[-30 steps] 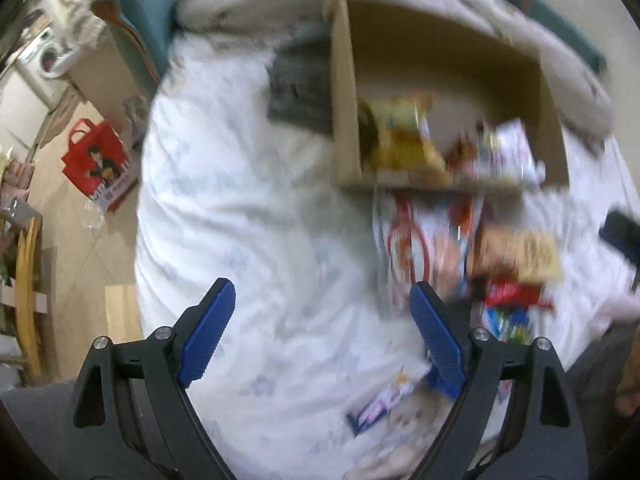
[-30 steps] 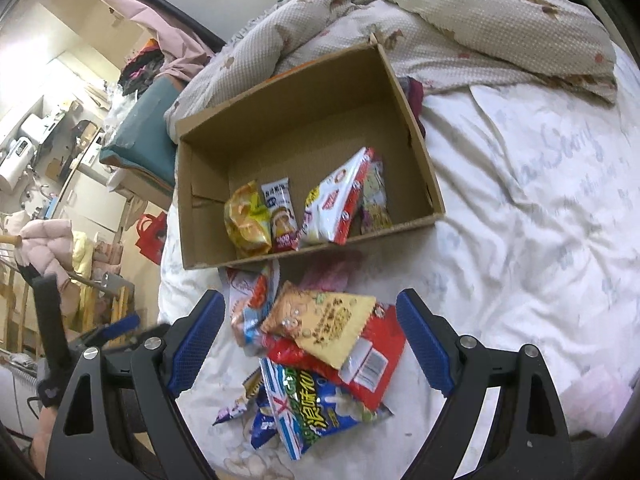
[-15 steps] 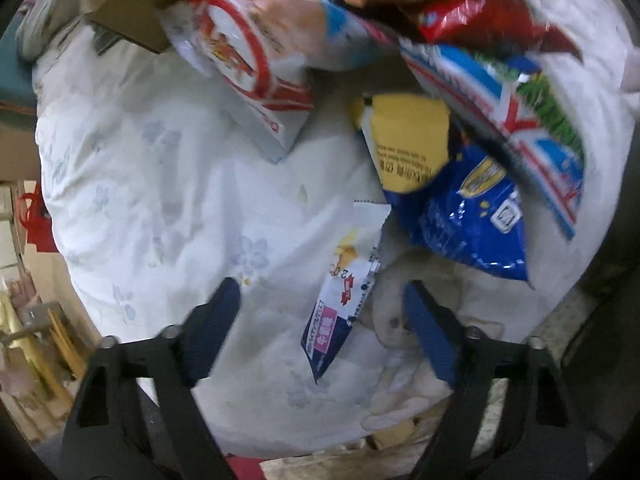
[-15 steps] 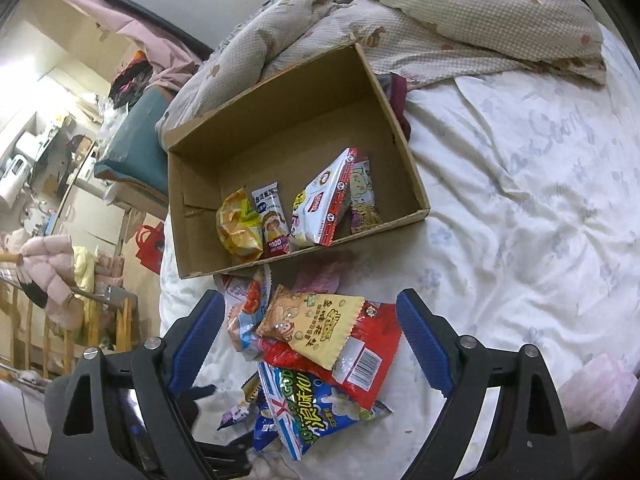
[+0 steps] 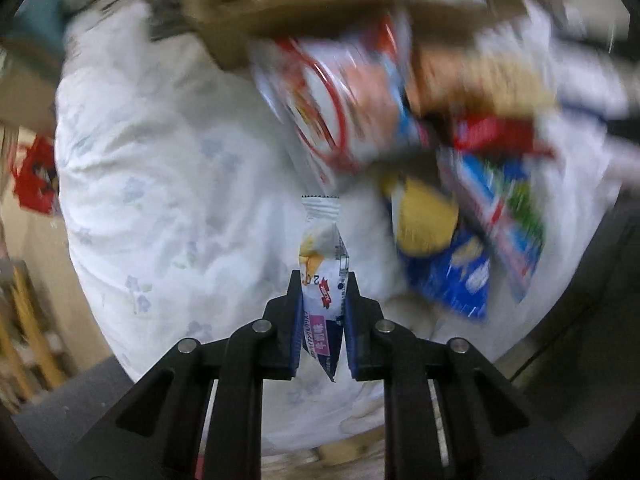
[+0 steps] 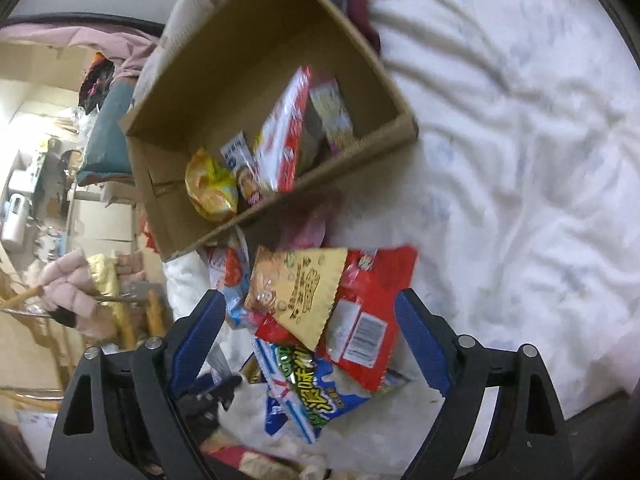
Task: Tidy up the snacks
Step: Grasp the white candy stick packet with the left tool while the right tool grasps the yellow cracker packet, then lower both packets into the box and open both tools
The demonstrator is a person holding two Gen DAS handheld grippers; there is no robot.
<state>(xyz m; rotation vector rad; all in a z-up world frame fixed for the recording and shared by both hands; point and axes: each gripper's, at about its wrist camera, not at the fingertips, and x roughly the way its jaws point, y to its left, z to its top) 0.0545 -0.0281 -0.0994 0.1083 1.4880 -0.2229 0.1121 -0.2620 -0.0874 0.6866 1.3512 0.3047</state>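
Snacks lay heaped beside the cardboard box (image 6: 276, 80); my left gripper (image 5: 322, 316) pinched a slim white packet (image 5: 322, 256), the right gripper (image 6: 308, 336) gaped empty, so I judged boxing it came next.

We get two wrist fisheyes, both looking down along the fingers at the bed (image 6: 520, 160). L view sits close and low, snack pile (image 5: 460, 160) at 1 o'clock, cardboard box (image 5: 224, 20) at 12. R view sits higher, box (image 6: 248, 80) at 11. Both share pile (image 6: 320, 320), box, sheet.
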